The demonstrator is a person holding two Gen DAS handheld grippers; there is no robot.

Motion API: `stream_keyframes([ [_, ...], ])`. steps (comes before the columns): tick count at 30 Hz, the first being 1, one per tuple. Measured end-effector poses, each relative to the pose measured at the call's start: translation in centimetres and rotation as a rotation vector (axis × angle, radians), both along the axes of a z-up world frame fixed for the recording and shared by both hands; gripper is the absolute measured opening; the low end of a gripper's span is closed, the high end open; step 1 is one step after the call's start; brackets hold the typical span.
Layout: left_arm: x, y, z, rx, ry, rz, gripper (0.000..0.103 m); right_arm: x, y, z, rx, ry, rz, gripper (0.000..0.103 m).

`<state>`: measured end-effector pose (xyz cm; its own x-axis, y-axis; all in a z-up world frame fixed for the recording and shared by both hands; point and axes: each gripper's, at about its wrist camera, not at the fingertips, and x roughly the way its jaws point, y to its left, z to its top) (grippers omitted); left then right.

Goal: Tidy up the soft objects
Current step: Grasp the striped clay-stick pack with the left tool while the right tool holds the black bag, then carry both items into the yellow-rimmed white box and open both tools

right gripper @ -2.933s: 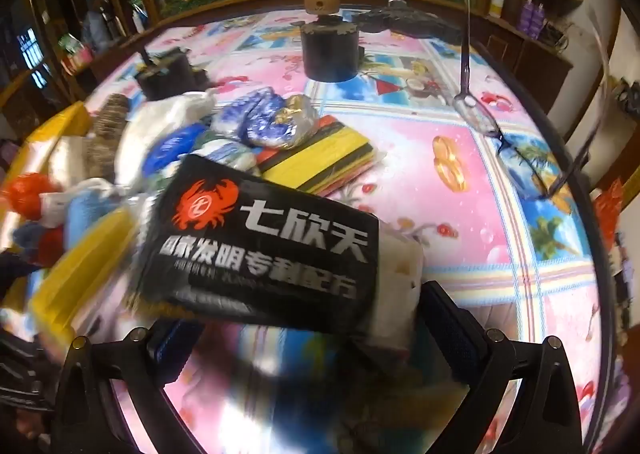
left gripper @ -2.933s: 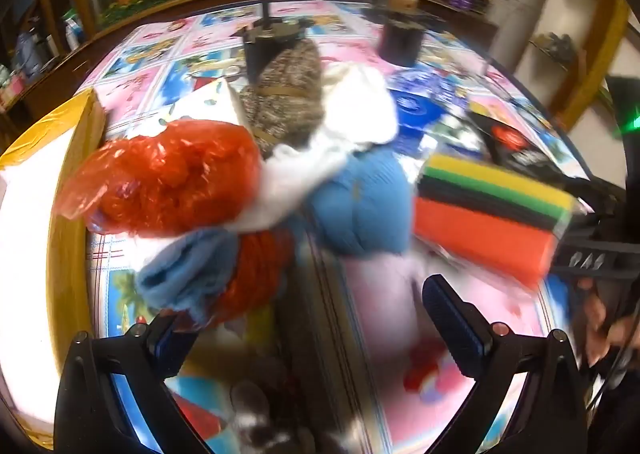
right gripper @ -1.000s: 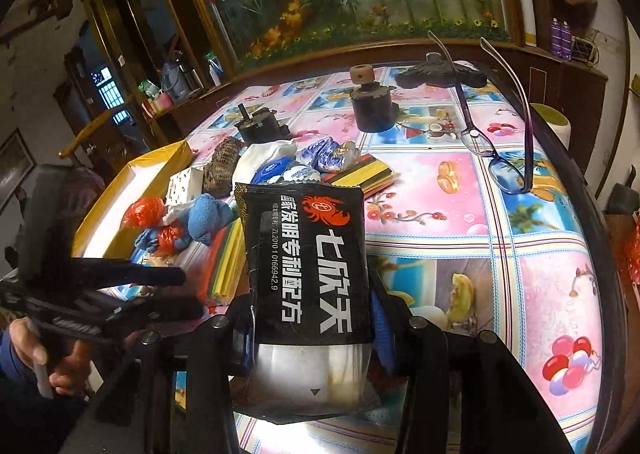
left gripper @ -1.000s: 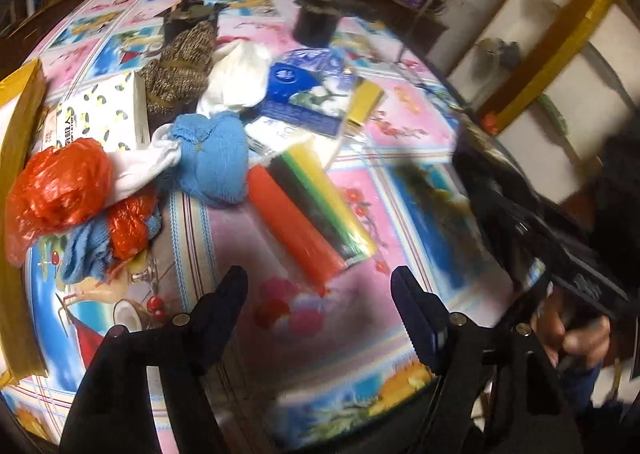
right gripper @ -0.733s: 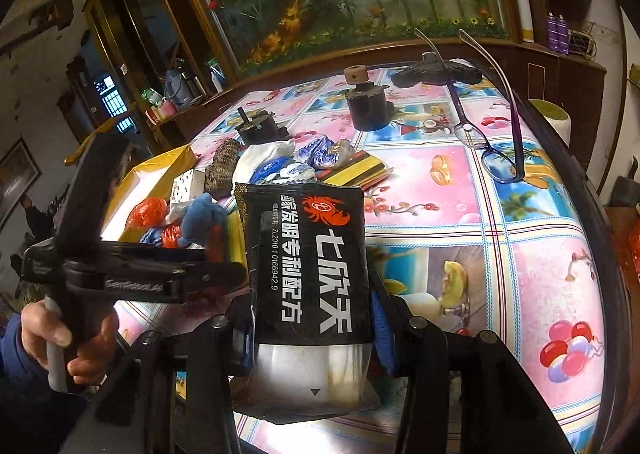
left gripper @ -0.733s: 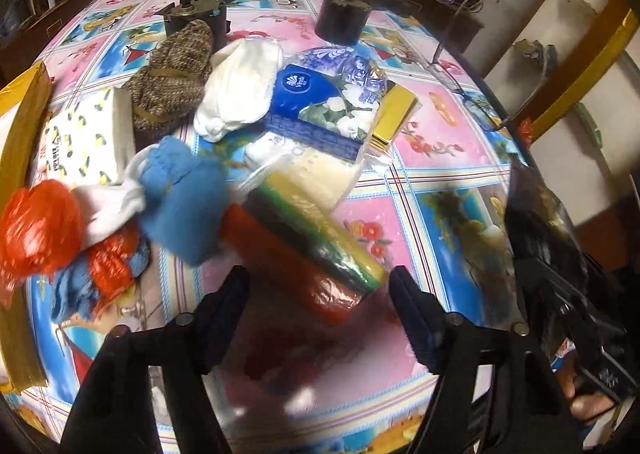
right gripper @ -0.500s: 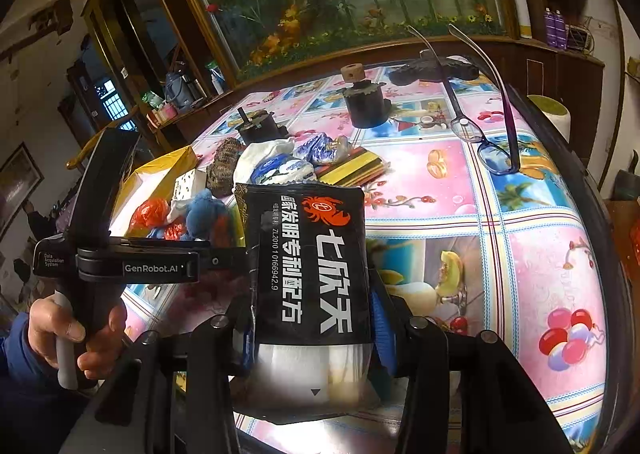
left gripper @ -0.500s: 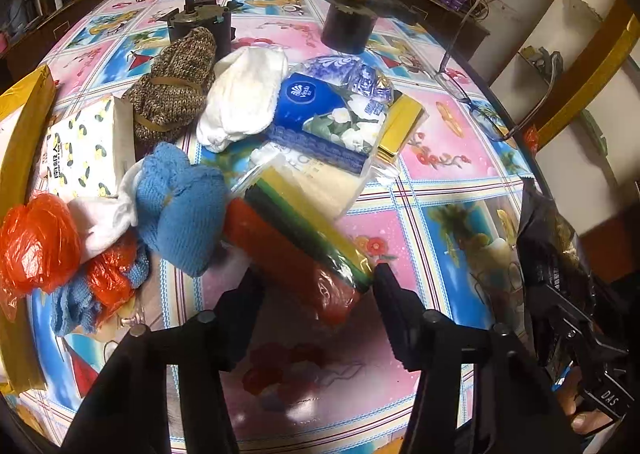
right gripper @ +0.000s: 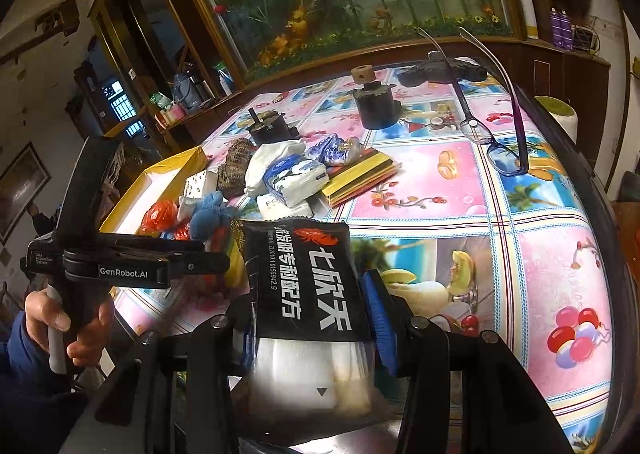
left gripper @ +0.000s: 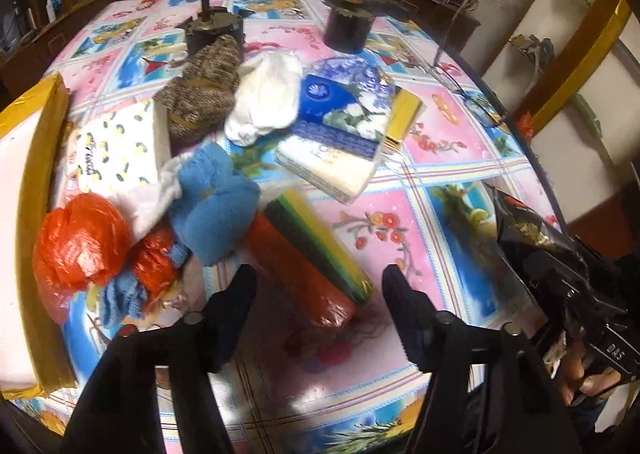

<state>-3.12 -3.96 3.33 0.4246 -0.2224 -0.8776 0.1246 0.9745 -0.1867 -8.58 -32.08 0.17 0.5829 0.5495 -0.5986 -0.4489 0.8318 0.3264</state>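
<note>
A striped sponge pack [left gripper: 308, 254], orange, black, green and yellow, lies on the tablecloth against a blue knitted sock [left gripper: 216, 206]. My left gripper [left gripper: 320, 294] hovers over the pack's near end, its jaws opening; the pack sits between the fingers and the pads do not press on it. My right gripper [right gripper: 312, 318] is shut on a black packet with a red crab logo [right gripper: 308, 278], held above the table's near edge. The packet [left gripper: 524, 226] and right gripper also show at the right of the left wrist view.
Orange plastic bags [left gripper: 80, 246], a white cloth [left gripper: 268, 94], a brown knit hat [left gripper: 204, 90] and tissue packs [left gripper: 340, 142] crowd the left half. A yellow-edged box [left gripper: 36, 194] stands at the left rim. Two black spools [left gripper: 346, 22] and glasses [right gripper: 488, 134] sit farther back.
The left jaws narrowed beside the sponge pack and have widened again; the pack now lies against the blue sock. The right gripper keeps its hold on the black packet.
</note>
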Motion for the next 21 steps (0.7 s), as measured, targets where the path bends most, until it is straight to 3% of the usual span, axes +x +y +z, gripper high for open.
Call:
stream_keyframes([
  [6, 1.0, -0.6, -1.4, 0.031, 0.053, 0.012, 0.072, -0.3, 0.7, -0.3, -0.040, -0.002, 0.009, 0.050],
  [8, 1.1, -0.8, -1.5, 0.047, 0.027, 0.024, 0.072, -0.3, 1.1, -0.5, -0.067, -0.003, 0.004, 0.050],
  [10, 1.3, -0.9, -1.6, 0.046, 0.015, 0.031, 0.066, -0.3, 1.5, -0.8, -0.093, -0.005, 0.004, 0.050],
  [11, 1.4, -0.9, -1.5, 0.043, 0.007, 0.030, 0.057, -0.3, 1.7, -0.9, -0.106, -0.007, 0.003, 0.050],
  [14, 1.1, -0.9, -1.3, 0.043, -0.013, 0.021, 0.050, -0.3, 2.3, -1.3, -0.150, -0.010, 0.003, 0.050],
  [21, -0.3, -0.6, -0.1, -0.032, -0.054, -0.036, 0.046, 0.0, 3.3, -2.5, -0.233, 0.018, 0.006, 0.049],
])
